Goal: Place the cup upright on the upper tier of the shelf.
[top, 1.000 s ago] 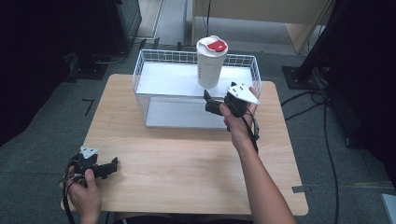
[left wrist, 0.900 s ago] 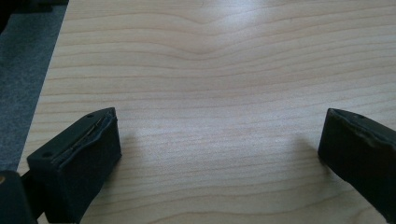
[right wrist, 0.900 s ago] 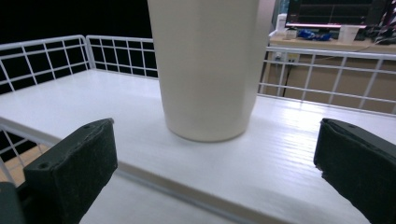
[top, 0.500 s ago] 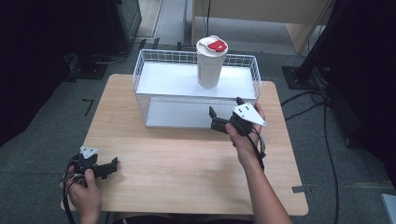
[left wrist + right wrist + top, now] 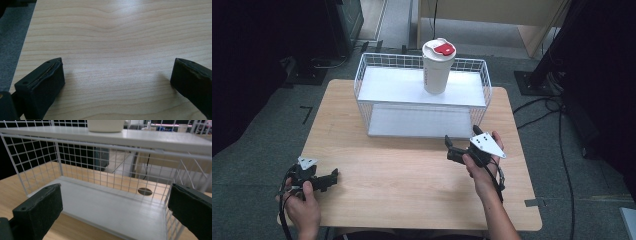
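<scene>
my right gripper (image 5: 451, 148), jaws wide and empty, should pull straight back low off the rack (image 5: 362, 107) without bumping the cup (image 5: 438, 67); left gripper (image 5: 330, 177) rests open, empty on the tabletop (image 5: 412, 185).

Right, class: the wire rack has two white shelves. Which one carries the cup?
The upper shelf: the white cup with the red-marked lid stands upright on it, right of centre. The lower shelf has nothing on it.

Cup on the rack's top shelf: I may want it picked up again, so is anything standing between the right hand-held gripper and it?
Nothing visible does. The right hand-held gripper sits open over bare table in front of the wire rack, and the cup stands alone on the top shelf, open from above.
</scene>
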Demonstrator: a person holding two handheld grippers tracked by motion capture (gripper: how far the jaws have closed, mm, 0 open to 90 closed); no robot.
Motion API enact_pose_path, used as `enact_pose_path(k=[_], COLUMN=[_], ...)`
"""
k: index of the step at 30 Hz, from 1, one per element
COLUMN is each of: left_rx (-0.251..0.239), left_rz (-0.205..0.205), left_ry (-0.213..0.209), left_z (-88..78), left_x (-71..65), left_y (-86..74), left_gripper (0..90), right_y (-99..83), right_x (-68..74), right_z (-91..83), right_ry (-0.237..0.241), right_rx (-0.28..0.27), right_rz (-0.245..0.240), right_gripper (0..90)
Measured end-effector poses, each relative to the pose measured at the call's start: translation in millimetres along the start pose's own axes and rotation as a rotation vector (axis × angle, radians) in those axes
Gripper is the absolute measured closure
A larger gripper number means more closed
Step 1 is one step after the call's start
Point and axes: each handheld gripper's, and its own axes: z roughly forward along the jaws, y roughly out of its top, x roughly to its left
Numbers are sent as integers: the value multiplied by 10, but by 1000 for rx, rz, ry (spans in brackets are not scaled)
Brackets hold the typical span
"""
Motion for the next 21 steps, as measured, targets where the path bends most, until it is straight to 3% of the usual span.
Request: enact_pose_path(k=[12,21], left_rx=[-1,-1], left_rz=[-1,-2], left_ry=[0,0], left_z=[0,1], left_x=[-1,-1], left_y=[0,0], left_gripper=[0,0], right_y=[-328,-586], right_x=[-170,-348], right_z=[-151,-363], right_ry=[-43,-89], right_rx=[57,105], right_rz=[39,68], right_gripper=[0,0])
